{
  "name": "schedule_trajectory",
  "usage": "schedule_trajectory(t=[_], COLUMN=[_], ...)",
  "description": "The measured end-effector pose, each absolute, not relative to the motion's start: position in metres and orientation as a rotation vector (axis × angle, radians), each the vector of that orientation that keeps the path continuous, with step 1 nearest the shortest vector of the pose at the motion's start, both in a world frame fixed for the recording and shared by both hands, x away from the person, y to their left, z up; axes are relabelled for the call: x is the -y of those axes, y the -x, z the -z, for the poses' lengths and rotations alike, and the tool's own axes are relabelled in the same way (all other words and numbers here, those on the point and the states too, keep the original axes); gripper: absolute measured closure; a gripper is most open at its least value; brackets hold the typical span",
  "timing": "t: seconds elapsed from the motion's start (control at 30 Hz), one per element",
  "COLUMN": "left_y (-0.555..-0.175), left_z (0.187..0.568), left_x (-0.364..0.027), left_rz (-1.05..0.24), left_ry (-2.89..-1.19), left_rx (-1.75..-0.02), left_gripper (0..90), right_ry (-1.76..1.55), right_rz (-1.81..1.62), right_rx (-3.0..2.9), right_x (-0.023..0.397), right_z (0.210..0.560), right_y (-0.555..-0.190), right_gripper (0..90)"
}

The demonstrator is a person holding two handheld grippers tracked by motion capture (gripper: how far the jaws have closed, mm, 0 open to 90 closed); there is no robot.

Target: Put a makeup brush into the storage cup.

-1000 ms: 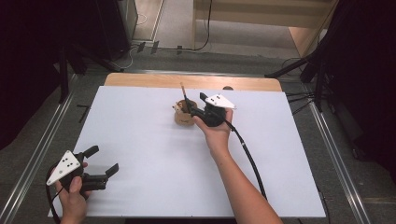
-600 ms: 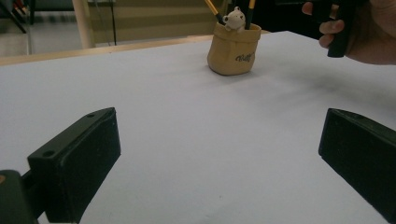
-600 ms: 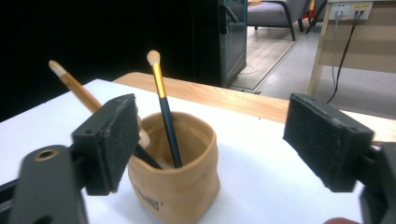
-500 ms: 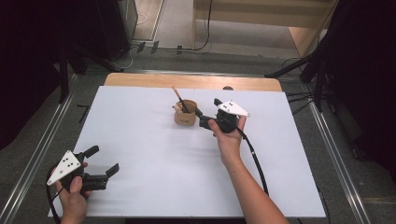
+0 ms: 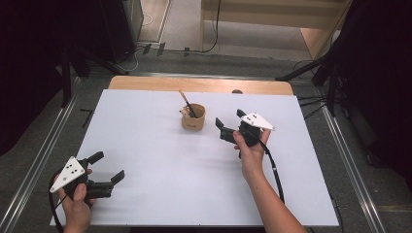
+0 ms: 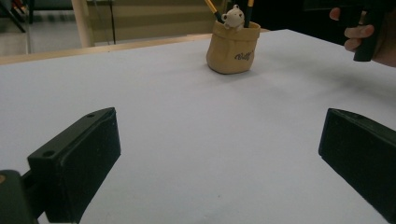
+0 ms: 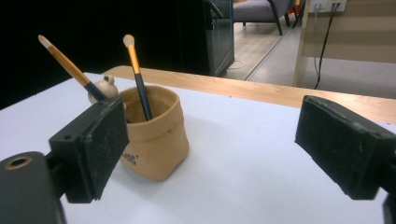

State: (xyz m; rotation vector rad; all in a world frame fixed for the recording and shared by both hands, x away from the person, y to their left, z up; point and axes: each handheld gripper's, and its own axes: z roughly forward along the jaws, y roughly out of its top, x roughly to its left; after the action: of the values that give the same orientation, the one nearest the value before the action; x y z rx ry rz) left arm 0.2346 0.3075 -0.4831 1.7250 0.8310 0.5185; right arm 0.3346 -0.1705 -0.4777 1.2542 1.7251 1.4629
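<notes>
Our right hand (image 5: pixel 250 150) reaches over the white table (image 5: pixel 160 184), its black right gripper (image 5: pixel 227 125) just right of the tan pouch-shaped pen holder (image 5: pixel 193 117) holding two brushes (image 7: pixel 136 74). Its jaws have just been opening and stand wide with nothing between them. Our left gripper (image 5: pixel 108 167) rests near the table's near-left corner, wide open.

We saw a tan pot (image 7: pixel 156 140) with a matt, leathery-looking skin, and two brushes (image 7: pixel 137 74) with glossy handles. The table (image 5: pixel 160 160) top was smooth matt white, edged in wood. The right gripper (image 7: pixel 210 149) pads looked rough black.
</notes>
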Motion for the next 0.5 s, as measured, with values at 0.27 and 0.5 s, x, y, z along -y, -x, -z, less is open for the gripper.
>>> schedule_trajectory(t=[0.27, 0.5], left_y=[-0.235, -0.234], left_z=[0.483, 0.483], left_x=[-0.308, -0.307], left_rz=[-0.520, -0.521], left_ry=[-1.725, -1.728], left_rx=[-0.831, -0.830], left_gripper=[0.0, 0.0], right_ry=[-1.244, -1.237], right_rz=[-1.445, -1.432], right_rx=[-1.735, -1.740], right_x=[0.187, 0.199], right_z=[0.481, 0.482], right_y=[-0.319, -0.305], right_gripper=[3.9, 0.0])
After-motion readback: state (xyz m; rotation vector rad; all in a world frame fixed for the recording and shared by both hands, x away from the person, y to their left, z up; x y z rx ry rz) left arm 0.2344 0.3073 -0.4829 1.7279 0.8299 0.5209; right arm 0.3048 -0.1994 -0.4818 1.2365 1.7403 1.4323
